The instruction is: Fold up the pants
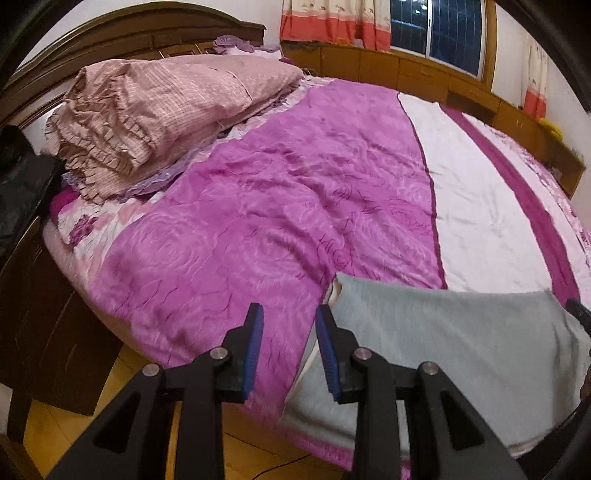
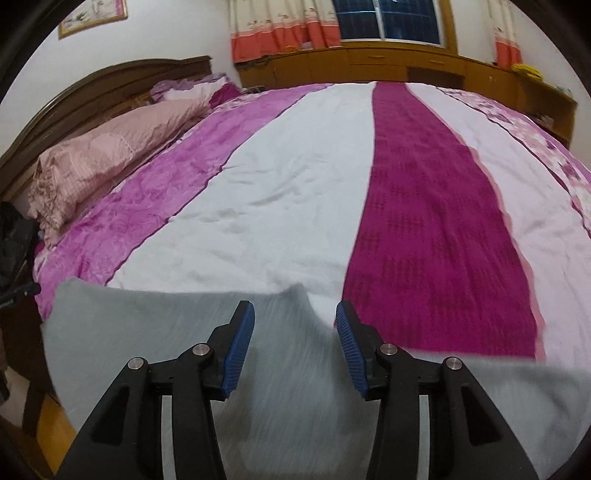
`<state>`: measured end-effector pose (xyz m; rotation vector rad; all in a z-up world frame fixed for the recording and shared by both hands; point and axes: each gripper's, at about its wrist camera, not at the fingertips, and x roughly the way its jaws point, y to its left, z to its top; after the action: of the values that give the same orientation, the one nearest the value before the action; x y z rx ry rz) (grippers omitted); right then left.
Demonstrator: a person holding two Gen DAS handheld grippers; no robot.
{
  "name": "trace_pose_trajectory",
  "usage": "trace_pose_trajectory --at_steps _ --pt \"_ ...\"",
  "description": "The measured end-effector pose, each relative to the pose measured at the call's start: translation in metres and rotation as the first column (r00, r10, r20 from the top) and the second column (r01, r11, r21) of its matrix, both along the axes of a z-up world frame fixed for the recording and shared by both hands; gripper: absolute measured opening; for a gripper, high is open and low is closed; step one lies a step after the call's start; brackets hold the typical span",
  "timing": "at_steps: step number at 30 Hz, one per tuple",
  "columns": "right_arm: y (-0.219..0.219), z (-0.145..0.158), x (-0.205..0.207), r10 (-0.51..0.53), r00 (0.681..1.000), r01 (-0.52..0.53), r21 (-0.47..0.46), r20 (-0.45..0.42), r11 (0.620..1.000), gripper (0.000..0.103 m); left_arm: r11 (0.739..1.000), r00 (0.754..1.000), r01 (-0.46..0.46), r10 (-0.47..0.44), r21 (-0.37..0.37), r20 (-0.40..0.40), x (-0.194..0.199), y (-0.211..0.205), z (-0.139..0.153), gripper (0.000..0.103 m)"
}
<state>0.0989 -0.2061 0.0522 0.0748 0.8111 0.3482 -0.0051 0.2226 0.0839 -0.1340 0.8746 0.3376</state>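
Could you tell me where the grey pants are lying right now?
The grey pants lie on the bed's near edge, over the bedspread's white stripe; in the left wrist view they sit lower right, beside the magenta rose panel.

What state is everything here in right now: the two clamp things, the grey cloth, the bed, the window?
Left gripper: open, nothing between the pads, above the bed edge.
Right gripper: open, empty, over the pants.
Pants: grey, lying flat on the bed, released.
Bedspread: spread out, slightly wrinkled.
Pillow: crumpled, at the headboard.
Curtains: drawn aside.
Window: dark outside.
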Motion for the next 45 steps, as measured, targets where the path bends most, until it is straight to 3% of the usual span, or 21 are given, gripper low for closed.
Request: trace_pose_trajectory --at_steps 5,10,15,24,33,34,36,37,41,45 --pt "-0.015 0.002 -0.041 -0.041 0.999 0.040 -0.033 -0.028 0.999 0.040 0.998 0.999 0.036 -0.036 -0.043 0.009 -0.021 -0.015 0.004 0.032" --pt "-0.036 0.002 -0.073 -0.093 0.994 0.090 -0.065 -0.050 0.994 0.040 0.995 0.997 0.061 -0.064 -0.083 -0.037 -0.028 -0.031 -0.009 0.032" --pt "-0.061 -0.008 -0.098 -0.161 0.984 0.153 -0.094 -0.078 0.984 0.040 0.993 0.997 0.022 -0.030 -0.118 -0.068 -0.032 -0.035 -0.027 0.032" --pt "-0.078 -0.035 -0.106 -0.198 0.972 0.189 -0.085 -0.127 0.978 0.040 0.972 0.993 -0.092 0.074 -0.214 -0.091 -0.038 -0.024 -0.045 0.032" --pt "-0.075 -0.042 -0.104 -0.177 0.978 0.173 -0.040 -0.112 0.984 0.057 0.946 0.987 -0.160 0.143 -0.282 -0.078 -0.033 -0.009 -0.049 0.032" --pt "-0.074 -0.043 -0.104 -0.175 0.979 0.171 -0.042 -0.109 0.984 0.058 0.948 0.987 -0.159 0.143 -0.277 -0.077 -0.033 -0.010 -0.048 0.028" --pt "-0.073 -0.043 -0.104 -0.171 0.980 0.167 -0.042 -0.104 0.985 0.060 0.952 0.988 -0.153 0.137 -0.265 -0.076 -0.032 -0.011 -0.047 0.005" --pt "-0.073 -0.043 -0.105 -0.169 0.980 0.166 -0.037 -0.103 0.985 0.060 0.954 0.988 -0.150 0.134 -0.259 -0.078 -0.031 -0.011 -0.045 0.003" --pt "-0.077 -0.043 -0.105 -0.169 0.980 0.169 -0.006 -0.106 0.986 0.060 0.970 0.991 -0.136 0.132 -0.203 -0.032 -0.044 -0.011 -0.027 0.002" --pt "-0.082 -0.042 -0.104 -0.169 0.979 0.174 0.033 -0.113 0.984 0.060 0.968 0.989 -0.143 0.133 -0.204 -0.065 -0.045 -0.009 -0.036 0.002"
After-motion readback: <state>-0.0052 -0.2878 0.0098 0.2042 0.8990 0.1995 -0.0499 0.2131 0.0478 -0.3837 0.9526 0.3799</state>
